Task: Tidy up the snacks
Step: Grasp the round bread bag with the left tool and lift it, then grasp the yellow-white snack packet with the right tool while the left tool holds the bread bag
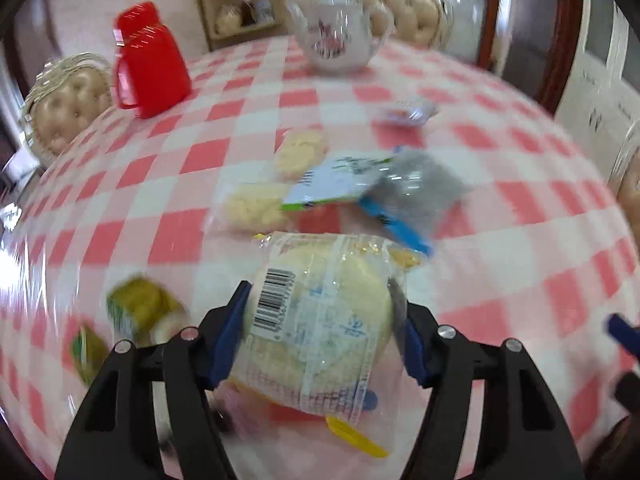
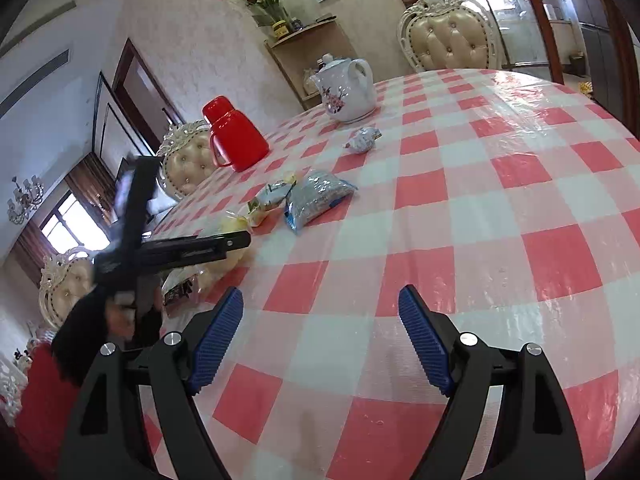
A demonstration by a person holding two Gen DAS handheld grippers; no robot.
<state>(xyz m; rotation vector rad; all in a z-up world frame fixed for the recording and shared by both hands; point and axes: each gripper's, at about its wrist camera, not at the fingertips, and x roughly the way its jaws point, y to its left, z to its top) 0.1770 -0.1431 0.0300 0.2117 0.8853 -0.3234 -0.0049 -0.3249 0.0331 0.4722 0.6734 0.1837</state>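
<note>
My left gripper (image 1: 320, 300) is shut on a clear-wrapped pale round bun packet (image 1: 320, 312) with a barcode label, held above the checked table. Beyond it lie a grey packet with blue edge (image 1: 412, 192), a white-green packet (image 1: 332, 180) and pale biscuit packets (image 1: 256, 206). Green-wrapped snacks (image 1: 136, 308) lie at lower left. A small white-blue packet (image 1: 408, 114) lies farther off. My right gripper (image 2: 320, 332) is open and empty over the table; in its view the left gripper (image 2: 200, 246) appears at left, with the grey packet (image 2: 316, 196) and the small packet (image 2: 364, 138) beyond.
A red thermos jug (image 1: 148, 60) and a white flowered teapot (image 1: 340, 28) stand at the far side of the red-and-white checked table (image 2: 480, 220). Cream tufted chairs (image 2: 452, 36) ring the table. A wooden corner shelf (image 1: 240, 0) stands behind.
</note>
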